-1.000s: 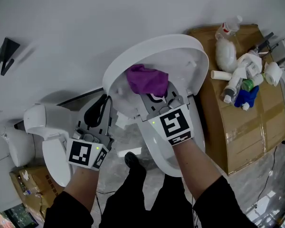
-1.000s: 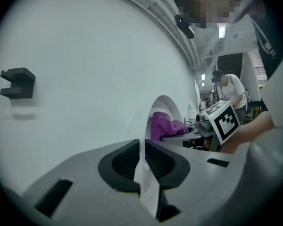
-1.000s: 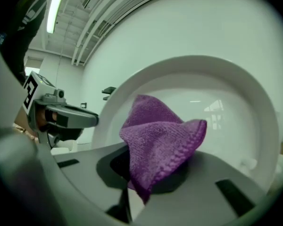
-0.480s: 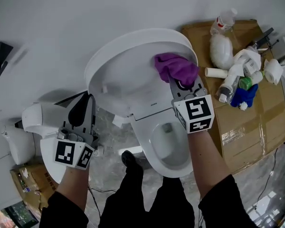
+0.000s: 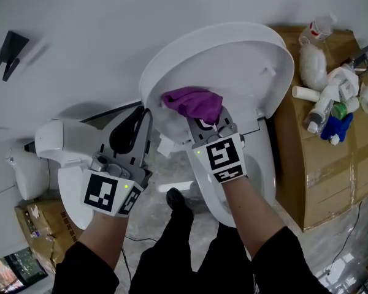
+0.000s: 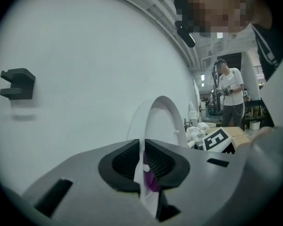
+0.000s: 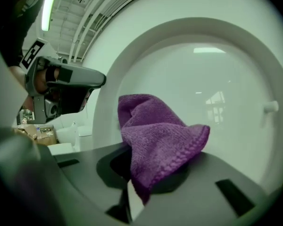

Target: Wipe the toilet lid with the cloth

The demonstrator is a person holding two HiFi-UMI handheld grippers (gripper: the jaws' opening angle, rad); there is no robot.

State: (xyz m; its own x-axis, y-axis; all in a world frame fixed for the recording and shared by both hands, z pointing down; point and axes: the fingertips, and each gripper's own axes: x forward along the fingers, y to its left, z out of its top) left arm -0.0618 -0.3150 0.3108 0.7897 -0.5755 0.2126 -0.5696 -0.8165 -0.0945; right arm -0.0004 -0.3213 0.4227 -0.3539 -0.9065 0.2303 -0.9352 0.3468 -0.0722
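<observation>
1. Left gripper (image 5: 138, 127) is closed on the rim of the raised lid (image 5: 233, 60). Its own view shows the jaws (image 6: 144, 161) nearly together with the thin white edge of the lid (image 6: 162, 121) pinched between the pads.
2. Right gripper (image 5: 207, 126) is clamped on the purple cloth (image 5: 193, 103). In its own view the cloth (image 7: 155, 135) bunches up out of the jaws (image 7: 132, 173) and hides the pads.
3. From the head view, the cloth sits on the lid's inner face, low and left of centre, near the hinge, above the bowl (image 5: 260, 170).
4. Only the right gripper view shows the lid (image 7: 203, 69) face-on, filling the frame behind the cloth, with the left gripper (image 7: 61, 86) at its left rim.
5. Only the left gripper view shows the lid edge-on, a sliver of cloth (image 6: 151, 182) past the jaws, the right gripper's marker cube (image 6: 218, 140), and a person (image 6: 228, 91) standing far back.
6. Only the head view shows the box (image 5: 319, 164) right of the toilet, with bottles (image 5: 331, 103) lying on it.
7. A black bracket (image 5: 6, 63) on the wall appears in the head view and the left gripper view (image 6: 18, 83).
</observation>
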